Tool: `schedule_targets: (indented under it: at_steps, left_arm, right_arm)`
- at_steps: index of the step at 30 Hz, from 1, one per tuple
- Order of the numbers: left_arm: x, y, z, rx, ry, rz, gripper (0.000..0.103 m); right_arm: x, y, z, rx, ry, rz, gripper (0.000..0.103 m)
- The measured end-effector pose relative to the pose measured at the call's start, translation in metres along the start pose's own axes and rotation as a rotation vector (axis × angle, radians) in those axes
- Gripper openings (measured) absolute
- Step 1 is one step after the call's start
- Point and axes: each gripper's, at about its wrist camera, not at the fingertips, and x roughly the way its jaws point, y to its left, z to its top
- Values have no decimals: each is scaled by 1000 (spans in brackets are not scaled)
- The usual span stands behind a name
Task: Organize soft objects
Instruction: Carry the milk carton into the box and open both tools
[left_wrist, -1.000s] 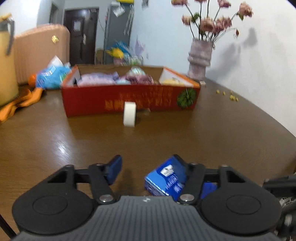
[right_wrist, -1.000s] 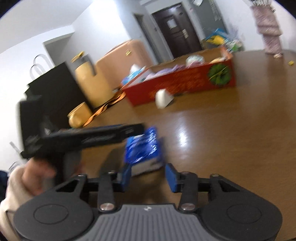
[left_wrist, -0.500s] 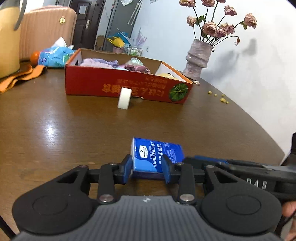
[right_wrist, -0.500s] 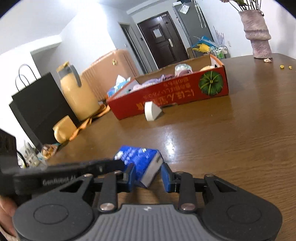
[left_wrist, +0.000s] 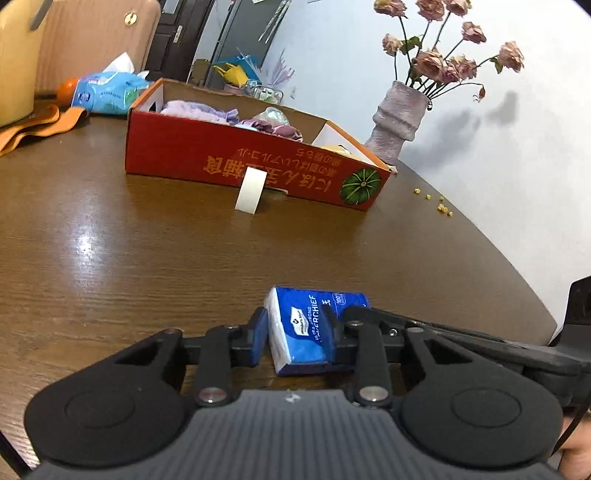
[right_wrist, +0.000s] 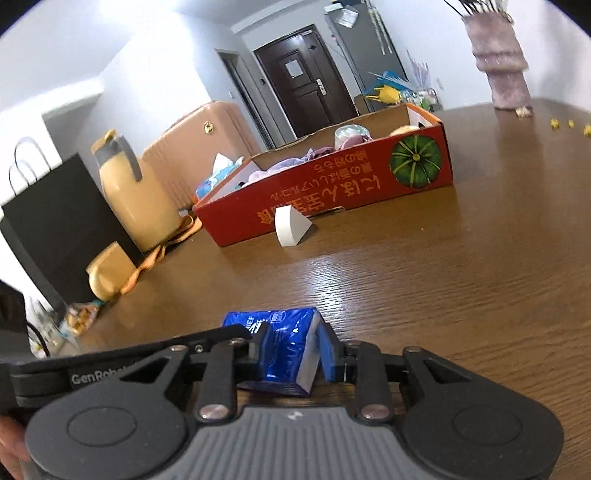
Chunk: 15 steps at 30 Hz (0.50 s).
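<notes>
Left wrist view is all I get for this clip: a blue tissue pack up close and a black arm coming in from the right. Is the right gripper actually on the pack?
Observer: Yes. The right gripper has just been closing its jaws, and its pads now press the tissue pack from both sides.
Operator: What stands past the orange cloth, far left?
Observer: A black paper bag stands next to the yellow jug.
Operator: And the white piece before the red box?
Observer: From the right wrist view, the white piece is wedge-shaped and stands on the table.
</notes>
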Motion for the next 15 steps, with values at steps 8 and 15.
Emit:
schedule_targets:
  at_steps: [8,15]
  left_arm:
    - [2,8,-1,-61,5,-38,29]
    - [-14,-4,-5,-58,-16,-40,26]
  right_arm:
    - [1,5,1,-37,12,-21,25]
    - [-16,-7,0,58,-18,29,21]
